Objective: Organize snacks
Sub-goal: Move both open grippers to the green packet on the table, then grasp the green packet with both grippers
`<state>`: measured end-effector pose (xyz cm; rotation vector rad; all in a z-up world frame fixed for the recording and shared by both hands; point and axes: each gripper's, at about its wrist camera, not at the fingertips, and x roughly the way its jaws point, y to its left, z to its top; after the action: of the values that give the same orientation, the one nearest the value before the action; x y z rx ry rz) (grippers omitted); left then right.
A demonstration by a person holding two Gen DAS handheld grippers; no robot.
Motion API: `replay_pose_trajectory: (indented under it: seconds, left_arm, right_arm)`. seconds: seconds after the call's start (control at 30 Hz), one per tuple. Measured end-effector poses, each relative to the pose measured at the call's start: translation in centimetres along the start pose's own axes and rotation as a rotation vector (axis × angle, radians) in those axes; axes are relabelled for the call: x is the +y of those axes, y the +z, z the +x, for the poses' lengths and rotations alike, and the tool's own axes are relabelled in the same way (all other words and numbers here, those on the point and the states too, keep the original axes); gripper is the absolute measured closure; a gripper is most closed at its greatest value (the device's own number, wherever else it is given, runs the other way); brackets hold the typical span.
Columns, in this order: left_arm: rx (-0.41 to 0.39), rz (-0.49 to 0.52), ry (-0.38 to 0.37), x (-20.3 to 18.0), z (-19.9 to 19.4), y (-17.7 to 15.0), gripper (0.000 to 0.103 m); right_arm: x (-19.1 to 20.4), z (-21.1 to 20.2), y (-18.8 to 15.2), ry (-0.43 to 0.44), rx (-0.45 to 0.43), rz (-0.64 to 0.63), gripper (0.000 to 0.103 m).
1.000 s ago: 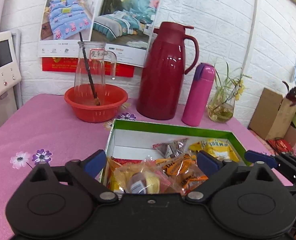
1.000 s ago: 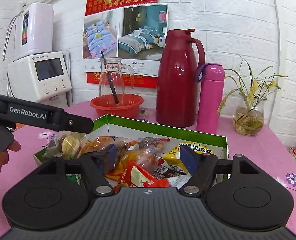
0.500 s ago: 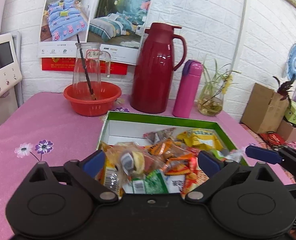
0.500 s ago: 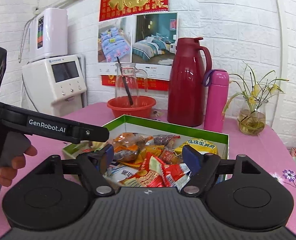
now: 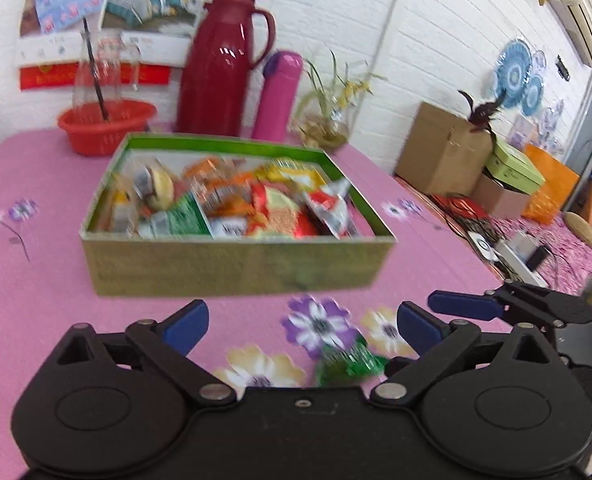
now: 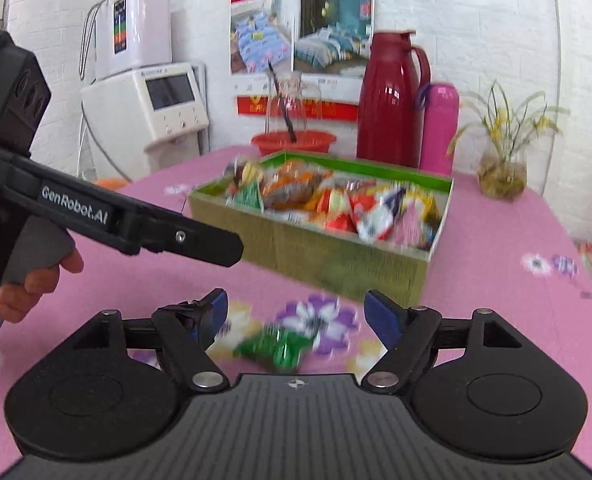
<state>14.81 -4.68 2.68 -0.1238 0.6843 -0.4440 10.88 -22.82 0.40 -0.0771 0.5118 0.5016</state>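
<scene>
Both the left gripper (image 5: 302, 326) and right gripper (image 6: 296, 314) were spread wide, holding nothing. A green snack packet (image 6: 278, 348) lay on the tablecloth just in front of the snack-filled box (image 5: 236, 266).

Open tablecloth (image 5: 48, 300) before the snack box (image 5: 232, 268)

Thermos (image 5: 224, 64), pink bottle (image 5: 278, 96) and red basin (image 5: 106, 126) block the far side.

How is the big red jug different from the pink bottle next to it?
The red jug is taller and much wider than the pink bottle. The red jug has a big curved handle on its side; the pink bottle only has a small purple loop near its top. The red jug is dark and shiny, while the pink bottle looks bright and duller. Both stand upright, side by side, on the pink tablecloth by the wall.
</scene>
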Motion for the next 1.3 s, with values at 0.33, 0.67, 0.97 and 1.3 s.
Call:
replay_pose_trajectory:
  seconds: [0.33, 0.67, 0.97, 1.3]
  left_arm:
    - [0.123, -0.020, -0.092, -0.8, 3.3, -1.9, 0.008]
    - [0.164, 0.008, -0.116, -1.0, 5.9, -2.2, 0.051]
    - [0.145, 0.035, -0.130, -1.0, 6.3, -2.4, 0.057]
    - [0.085, 0.062, -0.132, -2.0, 4.0, -1.5, 0.063]
  right_arm:
    - [0.4, 1.4, -2.8, 0.013, 0.068, -0.011, 0.000]
    - [1.1, 3.7, -3.0, 0.033, 0.086, -0.019, 0.006]
    - [0.5, 4.6, -2.8, 0.037, 0.100, -0.002, 0.037]
    - [1.4, 3.0, -2.0, 0.018, 0.046, -0.045, 0.040]
